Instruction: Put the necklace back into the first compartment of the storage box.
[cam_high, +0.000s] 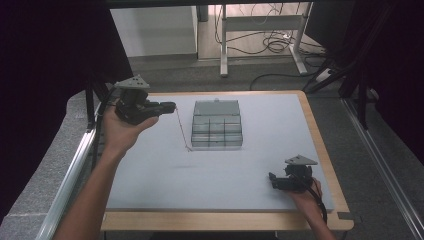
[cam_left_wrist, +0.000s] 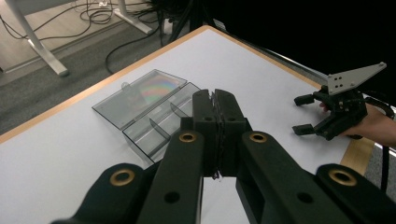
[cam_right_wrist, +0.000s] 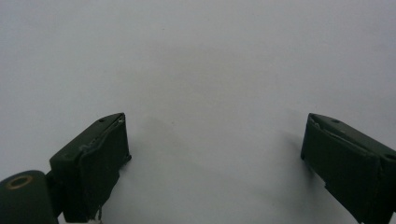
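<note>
Across the middle of the high view the grey table (cam_high: 165, 185) is lying under everything, its wooden edge showing at the near and right sides. Just past centre, toward twelve o'clock, the clear compartment box (cam_high: 216, 131) is sitting flat with its lid (cam_high: 216, 107) folded open away from you; in the left gripper view the same box (cam_left_wrist: 154, 128) is showing beyond the jaws, its dividers visible. At ten o'clock you are holding your left gripper (cam_high: 167, 106) raised above the table, pointing toward the box, with its jaws pressed together on the top end of a thin chain (cam_high: 182, 131); in the left gripper view the pads are meeting with only a sliver of the chain's end poking out beneath them. The chain is hanging down from the jaws and its lower end is reaching the table just beside the box's near-left corner. At four o'clock you are resting your right gripper (cam_high: 274, 180) low on the table, well apart from the box, its jaws spread wide over bare surface and holding nothing.
</note>
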